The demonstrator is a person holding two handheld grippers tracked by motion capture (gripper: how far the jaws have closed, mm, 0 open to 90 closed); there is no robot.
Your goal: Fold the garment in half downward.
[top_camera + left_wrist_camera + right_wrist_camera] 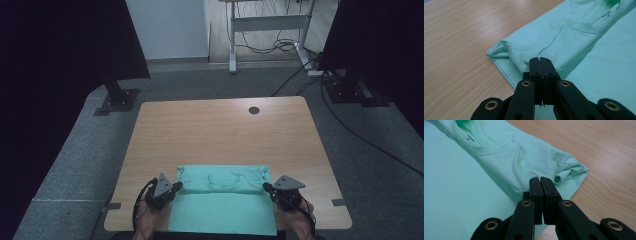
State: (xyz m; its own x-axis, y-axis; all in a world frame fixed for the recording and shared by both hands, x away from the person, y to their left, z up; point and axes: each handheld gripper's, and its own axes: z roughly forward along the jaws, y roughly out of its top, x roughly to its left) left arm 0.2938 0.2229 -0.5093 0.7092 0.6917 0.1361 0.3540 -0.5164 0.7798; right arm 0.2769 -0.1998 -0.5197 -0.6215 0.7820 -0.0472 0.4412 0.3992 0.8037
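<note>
T-shirt (222, 200) folding: first fold partly laid, both grippers engaged.

Mint-green T-shirt lies flat at the near edge of the wooden table (220, 127), its collar end folded back over the body, neck label visible in both gripper views. The left gripper (177, 187) and right gripper (267, 187) each have jaws pressed together at the folded edge near a sleeve corner, apparently pinching a thin layer of fabric. Judged progress: one crosswise fold is under way; further folds and final squaring remain.
</note>
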